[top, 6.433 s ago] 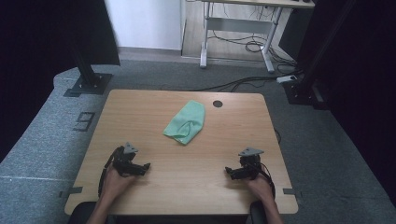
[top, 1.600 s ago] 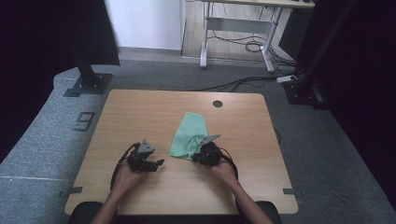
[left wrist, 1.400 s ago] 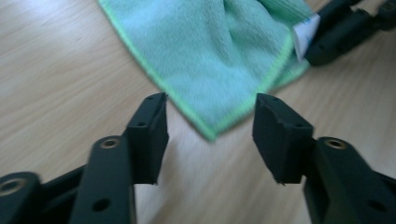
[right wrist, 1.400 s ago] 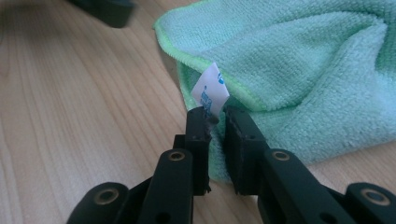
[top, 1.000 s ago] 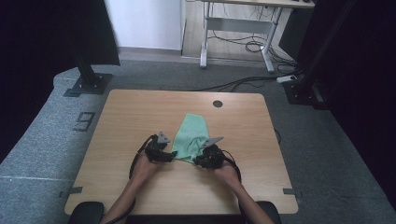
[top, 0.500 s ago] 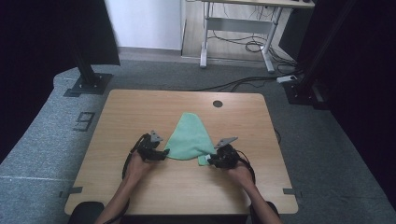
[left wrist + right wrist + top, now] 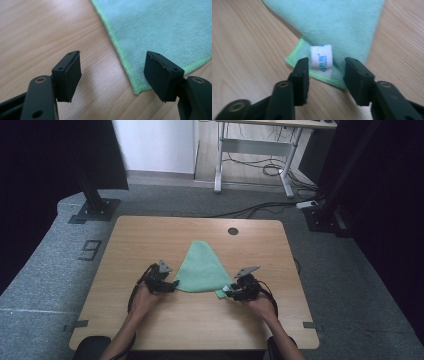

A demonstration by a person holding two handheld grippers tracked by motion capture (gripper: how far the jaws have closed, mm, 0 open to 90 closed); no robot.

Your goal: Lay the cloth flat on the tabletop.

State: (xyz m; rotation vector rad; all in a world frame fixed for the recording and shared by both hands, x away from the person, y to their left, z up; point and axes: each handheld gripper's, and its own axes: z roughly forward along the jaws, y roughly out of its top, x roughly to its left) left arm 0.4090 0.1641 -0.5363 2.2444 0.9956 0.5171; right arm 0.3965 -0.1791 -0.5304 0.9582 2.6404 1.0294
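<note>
— How does the cloth (image 7: 202, 270) look?
— Mint green, triangular, flat mid-table (image 7: 150, 325) (white label (image 7: 321, 60) at its 5 o'clock corner).
— The fingers?
— Left gripper (image 7: 113, 75) open; right gripper (image 7: 325, 80) has just been opening, astride the label.

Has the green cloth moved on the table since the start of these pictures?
Yes. The green cloth began as a bunch near the table's middle, closer to the round hole. It now lies spread in a triangle, its wide edge nearer the person.
</note>
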